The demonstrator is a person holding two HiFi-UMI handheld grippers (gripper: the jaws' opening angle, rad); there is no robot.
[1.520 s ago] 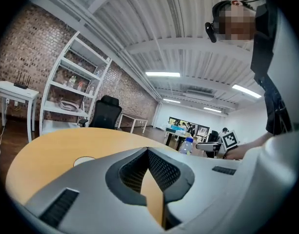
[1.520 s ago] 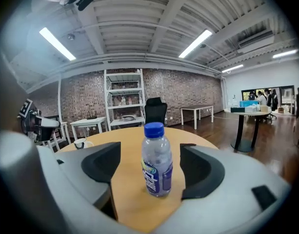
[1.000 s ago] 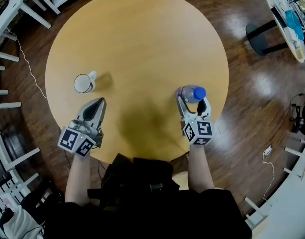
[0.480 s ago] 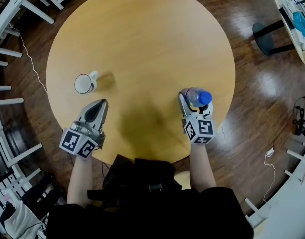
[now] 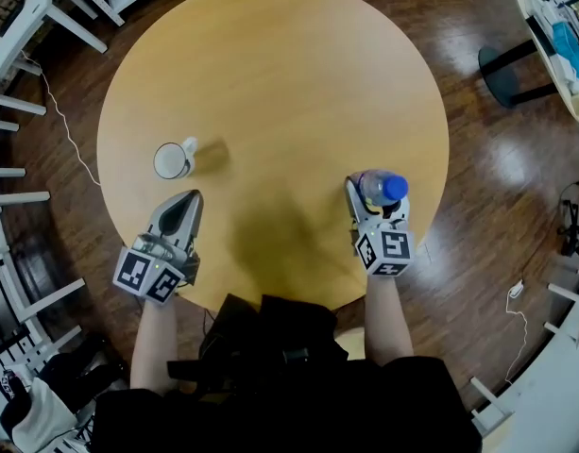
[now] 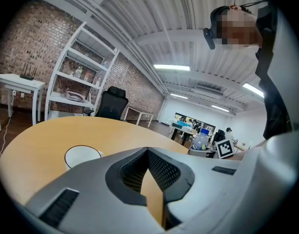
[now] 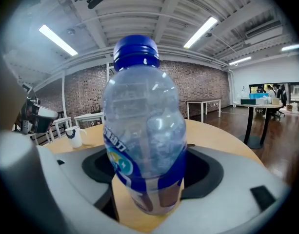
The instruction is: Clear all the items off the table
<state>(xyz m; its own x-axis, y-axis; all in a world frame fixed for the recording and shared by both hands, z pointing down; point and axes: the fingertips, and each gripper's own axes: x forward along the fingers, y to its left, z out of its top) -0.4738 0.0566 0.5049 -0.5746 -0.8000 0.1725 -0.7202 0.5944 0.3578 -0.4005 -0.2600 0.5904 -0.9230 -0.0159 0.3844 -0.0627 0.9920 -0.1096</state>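
Only the head view showed the whole round wooden bench [image 5: 270,83] from above, with your left tongs [image 5: 187,196] at its near left edge and your right tongs [image 5: 374,192] at its near right edge. Only the left gripper view showed that the left tongs were clenched tight with nothing between them, the white mug [image 6: 82,156] standing on the bench just beyond them. The right gripper view alone gave the bottle [image 7: 144,130] close up. It was clear plastic with a blue screw cap and a blue printed label, and it stood upright on the bench between the right jaws. Those jaws had just been closing, and their dark pads met the label on both sides. From above, little more than the bottle's blue cap showed. Compared with a second earlier, the mug and bottle sat in the same spots on the bench, and both your hands had barely shifted.
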